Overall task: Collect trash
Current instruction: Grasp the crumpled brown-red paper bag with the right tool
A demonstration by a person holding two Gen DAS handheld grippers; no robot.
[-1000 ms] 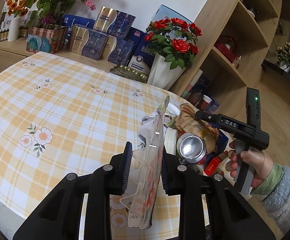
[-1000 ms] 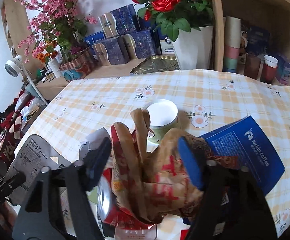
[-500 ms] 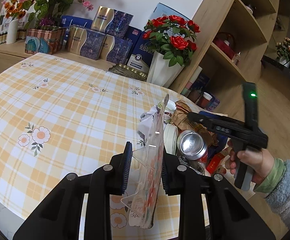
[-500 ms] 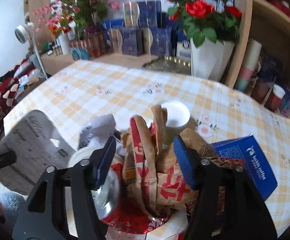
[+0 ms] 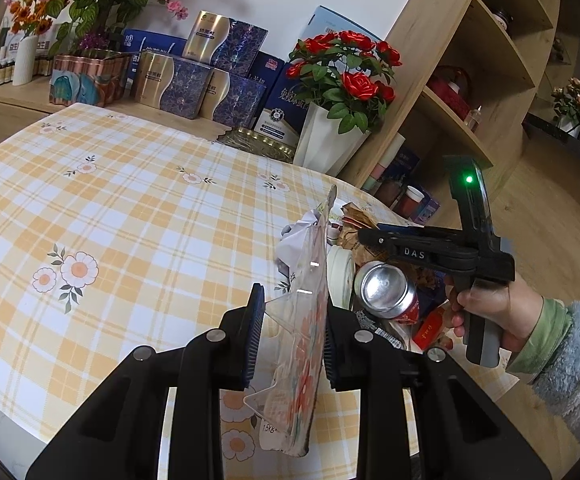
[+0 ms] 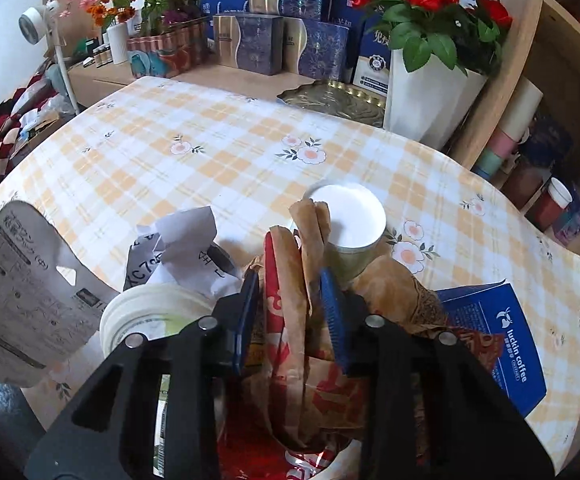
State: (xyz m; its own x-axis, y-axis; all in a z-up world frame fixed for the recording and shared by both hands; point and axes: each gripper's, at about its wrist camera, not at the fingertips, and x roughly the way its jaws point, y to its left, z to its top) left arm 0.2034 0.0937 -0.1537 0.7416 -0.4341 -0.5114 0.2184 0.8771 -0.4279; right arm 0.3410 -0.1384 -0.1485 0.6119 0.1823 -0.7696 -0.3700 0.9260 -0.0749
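My left gripper (image 5: 290,340) is shut on a clear plastic blister pack (image 5: 310,300) with a printed card back, held upright over the table's near edge; the same pack (image 6: 21,292) shows at the left of the right wrist view. To its right lies a trash pile: a brown paper bag with red print (image 6: 294,280), a silver-ended can (image 5: 386,288), a paper cup (image 6: 350,220), crumpled white paper (image 6: 185,240), a white lid (image 6: 149,312) and a blue coffee box (image 6: 502,336). My right gripper (image 6: 290,320) is over the pile, its jaws closing, pads pressed on the folded bag.
The round table (image 5: 129,220) has a yellow plaid, flowered cloth. A white vase of red roses (image 5: 330,144) and gift boxes (image 5: 193,80) stand behind it on a wooden sideboard. A wooden shelf unit (image 5: 470,92) rises at the right. A hand in a fuzzy sleeve (image 5: 490,308) holds the right gripper.
The right gripper's jaws narrowed from wide around the paper bag to pressing on it, and it moved in lower while rolling. The left gripper and its pack stayed still.
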